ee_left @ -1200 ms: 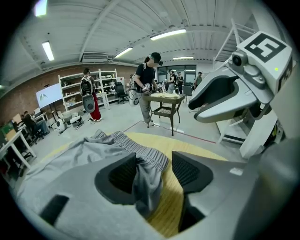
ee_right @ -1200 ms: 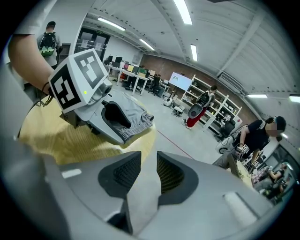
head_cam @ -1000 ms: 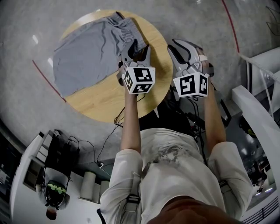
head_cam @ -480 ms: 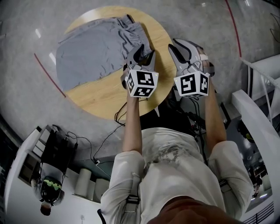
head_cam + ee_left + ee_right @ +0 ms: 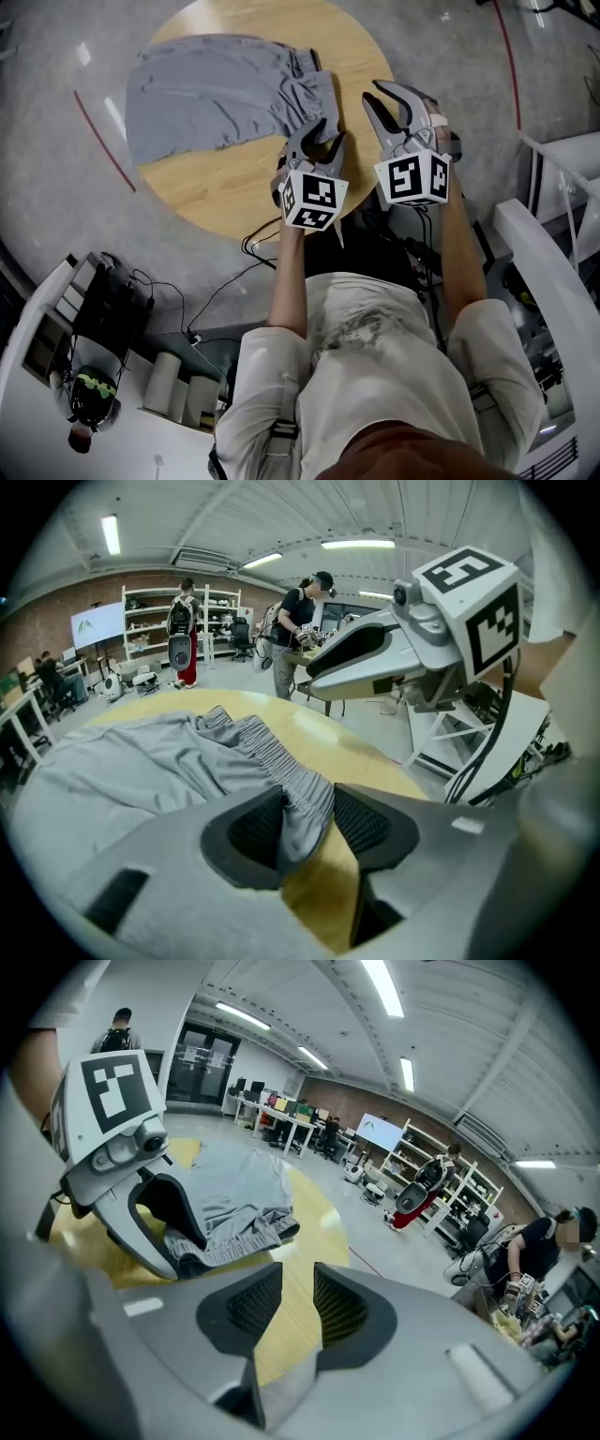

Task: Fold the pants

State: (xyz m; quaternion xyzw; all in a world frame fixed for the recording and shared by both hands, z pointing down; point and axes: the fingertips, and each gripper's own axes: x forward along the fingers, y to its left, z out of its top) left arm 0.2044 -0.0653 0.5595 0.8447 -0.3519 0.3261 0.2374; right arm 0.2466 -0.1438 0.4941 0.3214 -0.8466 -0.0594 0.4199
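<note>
One corner of the waistband (image 5: 281, 761) was clamped in the left hand-held gripper (image 5: 309, 822), whose jaws had just been closing on it. The rest of the pants (image 5: 216, 98) was spread on the worktop (image 5: 234, 187) ahead and to its left. The right hand-held gripper (image 5: 298, 1302), just beside, was held apart and empty. So thin a pinch could be lost in a lift, or the pants dragged off the edge.
</note>
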